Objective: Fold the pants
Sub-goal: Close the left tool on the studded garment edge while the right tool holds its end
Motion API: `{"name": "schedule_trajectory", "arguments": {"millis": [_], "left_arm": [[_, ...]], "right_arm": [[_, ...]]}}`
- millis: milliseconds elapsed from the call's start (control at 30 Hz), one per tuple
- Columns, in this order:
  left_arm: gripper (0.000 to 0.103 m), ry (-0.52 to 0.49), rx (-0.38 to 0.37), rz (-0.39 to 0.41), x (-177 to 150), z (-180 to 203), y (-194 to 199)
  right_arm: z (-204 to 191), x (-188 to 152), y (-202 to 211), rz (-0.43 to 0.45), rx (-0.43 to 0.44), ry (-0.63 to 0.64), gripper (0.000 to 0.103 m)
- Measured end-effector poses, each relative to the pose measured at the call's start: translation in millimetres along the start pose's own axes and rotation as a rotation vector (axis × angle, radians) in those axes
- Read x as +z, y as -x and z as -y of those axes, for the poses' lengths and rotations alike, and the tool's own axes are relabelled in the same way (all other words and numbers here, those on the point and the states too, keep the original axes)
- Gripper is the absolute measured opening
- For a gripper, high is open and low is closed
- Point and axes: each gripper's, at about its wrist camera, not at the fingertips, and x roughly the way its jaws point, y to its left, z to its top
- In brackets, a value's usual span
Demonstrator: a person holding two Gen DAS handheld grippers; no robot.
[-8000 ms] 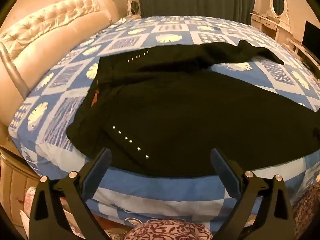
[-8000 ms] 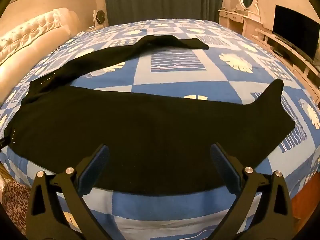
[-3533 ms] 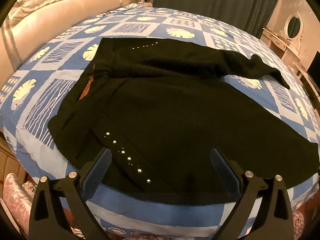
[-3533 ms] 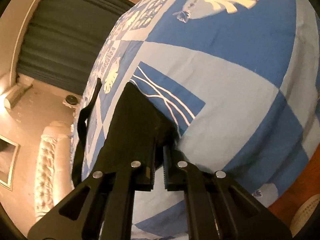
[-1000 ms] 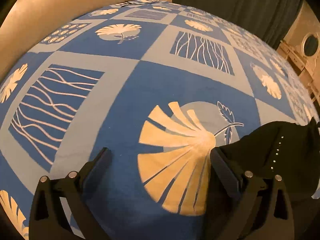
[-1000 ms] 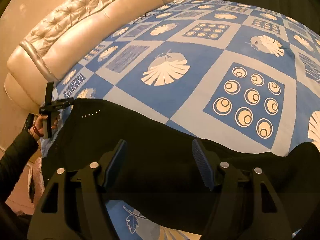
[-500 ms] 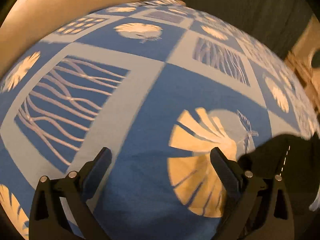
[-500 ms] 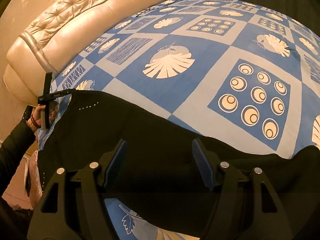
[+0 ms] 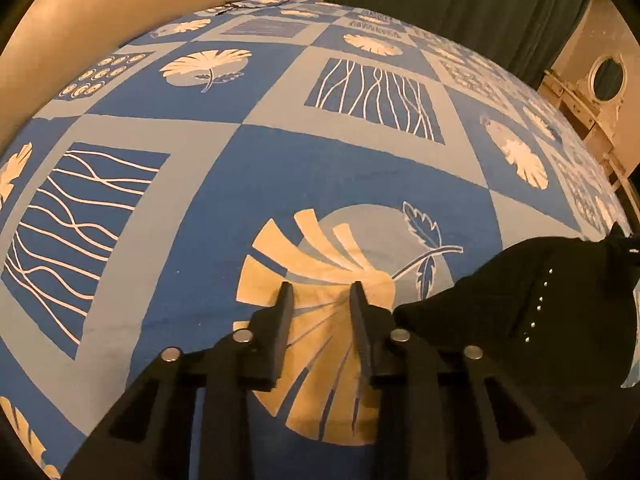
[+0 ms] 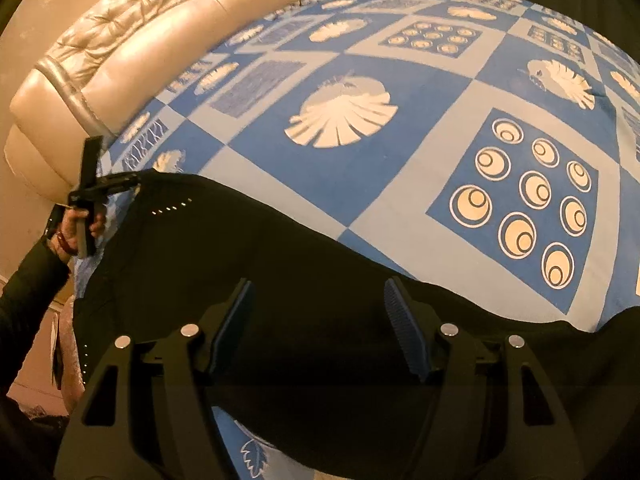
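Note:
The black pants [image 10: 280, 272] lie across the near part of the bed, folded lengthwise, with a row of small studs near the waist corner [image 9: 536, 308]. My left gripper [image 9: 320, 300] hovers over the bare quilt just left of that waist corner; its jaws are narrowed with a gap between them and hold nothing. It also shows in the right wrist view [image 10: 116, 184], at the far left corner of the pants. My right gripper [image 10: 318, 312] is open and empty above the middle of the pants.
The bed has a blue and white patterned quilt [image 9: 340, 160] and a padded cream headboard [image 10: 120, 60] at the left. Dark curtains [image 9: 460, 4] hang behind. A dresser with an oval mirror [image 9: 604, 80] stands at the far right.
My left gripper's jaws have narrowed from wide open to a small gap over the quilt beside the waist corner. The right gripper stays open over the pants, moved slightly.

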Motion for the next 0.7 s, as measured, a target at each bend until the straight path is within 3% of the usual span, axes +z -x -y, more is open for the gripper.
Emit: {"name": "schedule_trajectory", "arguments": {"millis": [100, 200, 300, 333, 400, 433, 467, 533, 600, 633, 667, 700], "left_arm": [[0.015, 0.019, 0.007, -0.015, 2.8, -2.0, -1.1], [0.013, 0.040, 0.000, -0.017, 2.7, -4.8, -2.3], [0.014, -0.002, 0.032, -0.003, 0.3, 1.5, -1.6], [0.018, -0.039, 0.055, 0.006, -0.9, 7.6, -1.1], [0.042, -0.070, 0.060, 0.019, -2.4, 13.8, -0.3], [0.067, -0.079, 0.067, 0.026, -3.4, 17.9, -0.7], [0.080, -0.083, 0.075, 0.030, -4.1, 19.7, -1.7], [0.078, -0.089, 0.067, 0.029, -5.4, 22.2, -5.7], [0.068, -0.074, 0.040, 0.035, -5.5, 20.4, -5.8], [0.056, -0.071, 0.031, 0.037, -5.3, 19.8, -5.1], [0.045, -0.074, 0.035, 0.034, -4.7, 20.4, -4.4], [0.036, -0.075, 0.036, 0.029, -3.9, 20.4, -3.7]], "right_arm": [[3.2, 4.6, -14.4, -0.062, -0.062, 0.014, 0.061], [2.0, 9.3, -23.4, -0.100, -0.126, 0.063, 0.058], [5.5, 11.9, -27.5, -0.131, -0.149, 0.086, 0.058], [6.3, 13.2, -27.3, -0.135, -0.177, 0.104, 0.058], [11.2, 13.7, -27.5, -0.146, -0.185, 0.108, 0.063], [13.6, 13.2, -28.5, -0.155, -0.178, 0.103, 0.065], [16.0, 11.7, -30.7, -0.169, -0.173, 0.101, 0.066], [19.2, 8.9, -37.2, -0.201, -0.178, 0.096, 0.063], [22.6, 5.9, -41.0, -0.221, -0.188, 0.076, 0.035], [24.6, 5.1, -39.2, -0.219, -0.193, 0.065, 0.027], [25.8, 4.6, -36.6, -0.217, -0.186, 0.058, 0.003], [24.6, 3.1, -33.1, -0.215, -0.169, 0.054, 0.004]]}}
